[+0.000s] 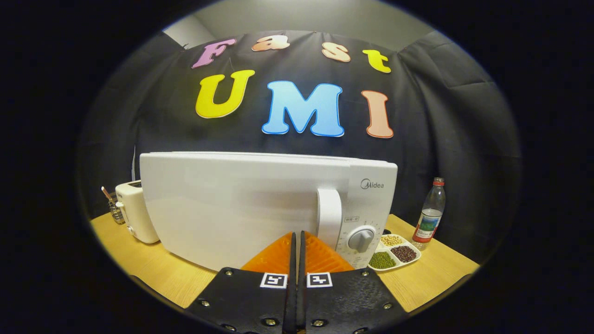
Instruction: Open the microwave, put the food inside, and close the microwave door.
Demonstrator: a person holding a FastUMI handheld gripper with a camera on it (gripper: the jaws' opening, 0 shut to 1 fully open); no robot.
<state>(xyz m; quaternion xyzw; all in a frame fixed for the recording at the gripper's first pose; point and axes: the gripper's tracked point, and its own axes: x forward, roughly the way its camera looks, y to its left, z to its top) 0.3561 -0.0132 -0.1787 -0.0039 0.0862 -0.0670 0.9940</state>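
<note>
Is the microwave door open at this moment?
No, the microwave door sits flush against the microwave body, with its handle just ahead of the shut tongs.

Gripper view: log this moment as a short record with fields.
microwave: white, door closed, on the wooden table
door handle: just ahead of the fingertips, slightly to one side
hand-held gripper: fingers together, holding nothing
toaster: white, beside the microwave
divided dish: beans, by the dial side
water bottle: upright beyond the dish
</note>
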